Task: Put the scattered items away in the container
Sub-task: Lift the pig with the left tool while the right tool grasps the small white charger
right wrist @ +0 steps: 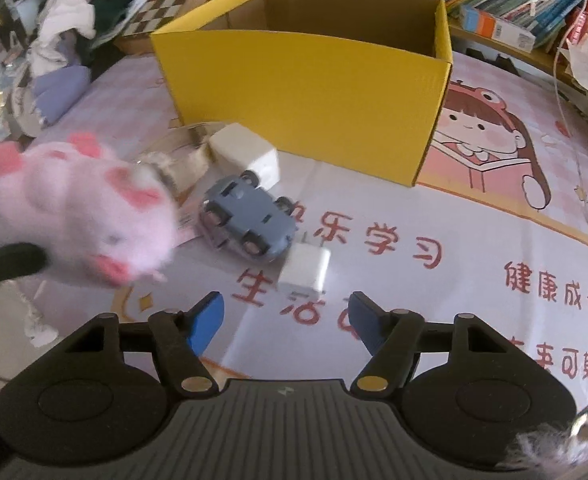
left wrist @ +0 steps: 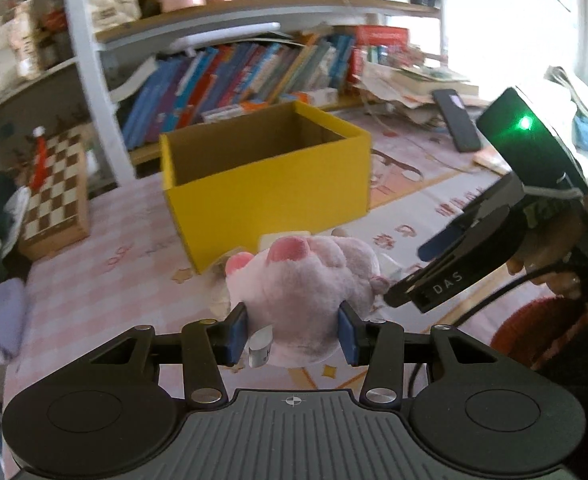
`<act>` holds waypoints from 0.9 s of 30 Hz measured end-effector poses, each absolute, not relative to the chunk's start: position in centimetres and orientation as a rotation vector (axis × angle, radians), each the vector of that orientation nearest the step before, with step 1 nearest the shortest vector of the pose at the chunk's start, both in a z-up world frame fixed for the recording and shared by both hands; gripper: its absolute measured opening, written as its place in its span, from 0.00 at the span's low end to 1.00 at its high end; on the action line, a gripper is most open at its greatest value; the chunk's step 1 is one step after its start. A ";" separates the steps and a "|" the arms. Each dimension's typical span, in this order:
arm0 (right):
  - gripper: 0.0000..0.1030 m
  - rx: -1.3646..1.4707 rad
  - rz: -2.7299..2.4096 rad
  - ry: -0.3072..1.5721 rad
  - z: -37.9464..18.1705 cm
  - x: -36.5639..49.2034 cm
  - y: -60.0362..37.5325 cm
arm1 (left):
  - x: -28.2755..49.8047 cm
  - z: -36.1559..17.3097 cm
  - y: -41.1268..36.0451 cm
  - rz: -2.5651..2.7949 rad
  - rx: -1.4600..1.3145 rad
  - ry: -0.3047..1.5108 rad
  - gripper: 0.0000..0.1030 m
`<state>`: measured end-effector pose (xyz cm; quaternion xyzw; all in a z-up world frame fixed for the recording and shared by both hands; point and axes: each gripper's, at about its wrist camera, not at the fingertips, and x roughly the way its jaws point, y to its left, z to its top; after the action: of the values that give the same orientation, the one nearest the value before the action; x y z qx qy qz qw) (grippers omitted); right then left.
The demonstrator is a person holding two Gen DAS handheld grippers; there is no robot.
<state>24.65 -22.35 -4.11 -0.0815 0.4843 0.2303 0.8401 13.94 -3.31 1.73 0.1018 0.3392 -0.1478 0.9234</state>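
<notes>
A pink plush pig point(left wrist: 309, 292) is lifted off the table, and my left gripper point(left wrist: 293, 314) is shut on its body. The open yellow cardboard box point(left wrist: 270, 196) stands just behind it. In the right wrist view the pig point(right wrist: 82, 208) hangs blurred at the left. My right gripper point(right wrist: 286, 304) is open and points down at a small white charger plug point(right wrist: 305, 268), which lies just beyond its fingertips without touching the pads. A blue toy car point(right wrist: 246, 216) lies upside down behind the plug. A larger white charger block point(right wrist: 246, 156) sits by the box's point(right wrist: 301, 100) front wall.
A pale ring-shaped thing point(right wrist: 182, 136) lies left of the charger block. A chessboard point(left wrist: 54, 200) leans at the table's left. A clothes pile point(right wrist: 74, 20) is beside it. Book shelves point(left wrist: 246, 72) and paper stacks line the back. A person's hand point(left wrist: 541, 256) holds the right gripper.
</notes>
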 end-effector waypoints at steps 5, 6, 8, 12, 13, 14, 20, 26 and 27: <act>0.50 -0.166 0.462 1.048 -4.8 25.8 -22.2 | 14.0 2.0 -2.4 -0.250 0.180 0.695 0.43; 0.50 -0.166 0.458 1.050 -4.9 26.0 -22.2 | 14.0 2.0 -2.3 -0.246 0.179 0.694 0.43; 0.49 -0.172 0.456 1.053 -5.1 26.4 -22.0 | 14.0 2.0 -2.2 -0.240 0.176 0.694 0.43; 0.45 -0.210 0.453 1.066 -5.7 27.0 -21.4 | 14.1 2.1 -2.1 -0.223 0.170 0.692 0.43; 0.44 -0.223 0.453 1.069 -5.8 27.0 -21.3 | 14.2 2.1 -2.0 -0.217 0.165 0.692 0.43; 0.43 -0.232 0.454 1.070 -5.9 27.1 -21.2 | 14.3 2.1 -1.9 -0.211 0.160 0.691 0.43; 0.36 -0.250 0.472 1.064 -6.2 27.2 -21.3 | 14.9 2.4 -1.5 -0.195 0.122 0.680 0.43; 0.24 -0.250 0.487 1.037 -5.4 27.0 -22.4 | 15.5 2.9 -2.0 -0.213 0.125 0.657 0.43; 0.24 -0.249 0.490 1.029 -5.3 26.9 -22.7 | 15.6 3.0 -2.1 -0.215 0.127 0.653 0.43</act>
<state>26.87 -22.67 -5.25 -0.1177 0.4860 0.2314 0.8345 15.57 -2.08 2.97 0.0621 0.3200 -0.1056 0.9395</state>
